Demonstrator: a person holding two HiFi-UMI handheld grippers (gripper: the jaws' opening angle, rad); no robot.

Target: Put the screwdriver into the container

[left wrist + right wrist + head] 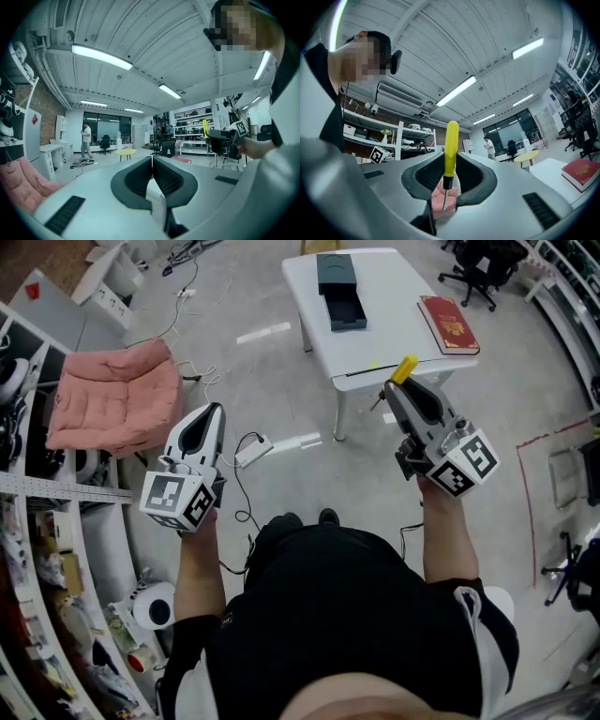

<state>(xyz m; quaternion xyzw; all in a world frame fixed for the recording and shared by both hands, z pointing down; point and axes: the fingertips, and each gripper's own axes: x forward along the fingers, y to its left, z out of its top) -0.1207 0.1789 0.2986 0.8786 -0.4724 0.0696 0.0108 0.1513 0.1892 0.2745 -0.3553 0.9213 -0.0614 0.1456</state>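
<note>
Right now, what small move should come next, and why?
Probably move the right gripper forward over the table toward the dark container: it grips the screwdriver but hangs short of the container.

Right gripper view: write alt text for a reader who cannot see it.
The right gripper is shut on a yellow-handled screwdriver, with the handle pointing away from the camera and the thin metal shaft toward it. Behind are a ceiling with strip lights, shelving on the left, and a red book on a white table at lower right.
</note>
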